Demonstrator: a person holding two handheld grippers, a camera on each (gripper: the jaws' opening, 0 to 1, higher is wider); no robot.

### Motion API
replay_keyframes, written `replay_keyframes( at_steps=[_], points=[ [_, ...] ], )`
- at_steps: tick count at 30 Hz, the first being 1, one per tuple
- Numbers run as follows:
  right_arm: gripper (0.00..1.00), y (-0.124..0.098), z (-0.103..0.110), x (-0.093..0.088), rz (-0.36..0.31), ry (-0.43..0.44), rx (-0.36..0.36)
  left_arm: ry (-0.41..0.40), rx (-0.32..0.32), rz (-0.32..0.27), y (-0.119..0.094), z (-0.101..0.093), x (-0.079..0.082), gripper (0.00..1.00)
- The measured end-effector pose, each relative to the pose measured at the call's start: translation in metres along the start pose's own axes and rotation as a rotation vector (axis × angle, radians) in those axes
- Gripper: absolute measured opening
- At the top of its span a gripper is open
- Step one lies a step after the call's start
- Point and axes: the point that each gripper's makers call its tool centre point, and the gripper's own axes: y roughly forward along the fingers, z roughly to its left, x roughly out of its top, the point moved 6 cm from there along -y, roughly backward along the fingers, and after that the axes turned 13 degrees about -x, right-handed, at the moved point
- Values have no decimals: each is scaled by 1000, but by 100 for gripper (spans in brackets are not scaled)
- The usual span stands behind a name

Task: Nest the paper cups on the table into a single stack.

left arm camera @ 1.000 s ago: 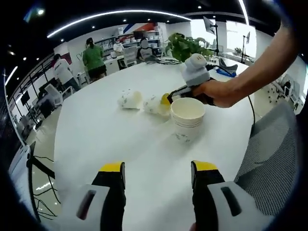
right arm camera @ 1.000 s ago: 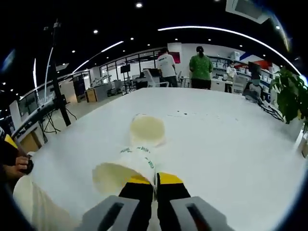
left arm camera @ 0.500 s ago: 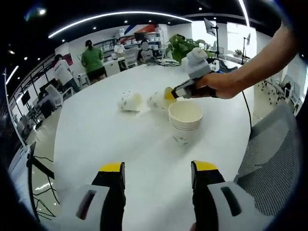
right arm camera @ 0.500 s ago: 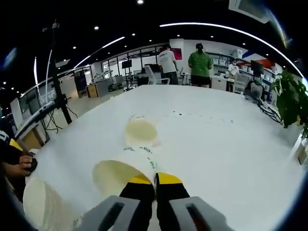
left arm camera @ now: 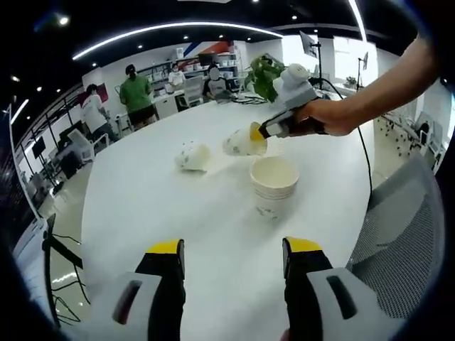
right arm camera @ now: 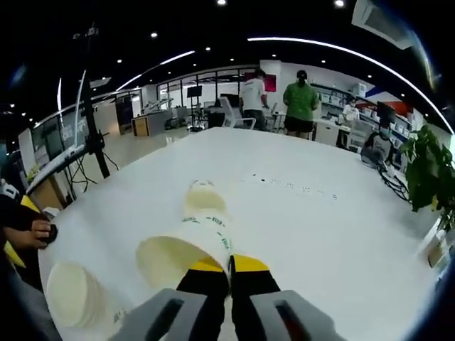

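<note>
So three lots of cups on the white table [left arm camera: 142, 213] here: one upright stack [left arm camera: 274, 186] sitting near the table edge by a mesh chair [left arm camera: 398, 234], one held cup [left arm camera: 240, 143] up in the air, and one lone cup [left arm camera: 193, 155] lying on its side further out on the table. In the stack I can make out a couple of rims, but can't count the cups.

Two grippers. The right gripper [left arm camera: 260, 132] has its yellow-tipped jaws pinched together on the rim of the held cup, with a hand [left arm camera: 323, 117] wrapped round its handle. In the right gripper view the same thing is clear up close: right gripper [right arm camera: 229, 265], jaws tight on the held cup [right arm camera: 183, 249], its mouth facing left, the lone cup [right arm camera: 203, 199] beyond it, and the stack [right arm camera: 78, 302] down at lower left. The left gripper [left arm camera: 233, 249] hangs low over the bare table with its jaws wide apart and nothing between them.

Compared with a second ago: the held cup was down at table level just beside the stack, and now it's lifted clear, up and to the left of the stack's mouth. The grip on it hasn't changed. The stack and lone cup haven't budged, and the left gripper looks the same too.

In the background: three people [left arm camera: 135, 88] standing, plus a plant [right arm camera: 426, 163]
</note>
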Motion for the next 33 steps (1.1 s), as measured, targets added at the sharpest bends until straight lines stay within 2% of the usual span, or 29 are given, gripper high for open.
replay_keyframes(
  at_steps=[4, 13, 16, 25, 28, 29, 31, 33],
  points=[
    [0, -2, 2, 5, -2, -37, 18, -3, 3, -7, -4, 0, 0, 54],
    [0, -26, 5, 21, -13, -82, 35, -10, 0, -19, -4, 4, -2, 54],
    [0, -19, 0, 21, -14, -81, 37, -10, 0, -25, -1, 8, -3, 54],
    [0, -29, -9, 24, -15, -98, 35, -8, -15, -31, 0, 4, -1, 54],
    [0, -37, -9, 27, -18, -121, 34, -9, -21, -34, 2, 6, -2, 54],
    [0, -32, -12, 25, -19, -142, 37, -9, -25, -36, 3, 6, -2, 54],
    [0, -44, -8, 28, -20, -165, 45, -5, -31, -38, 4, 6, -2, 54],
    [0, -47, -8, 31, -23, -185, 49, -1, -35, -39, 4, 6, -1, 54]
  ],
)
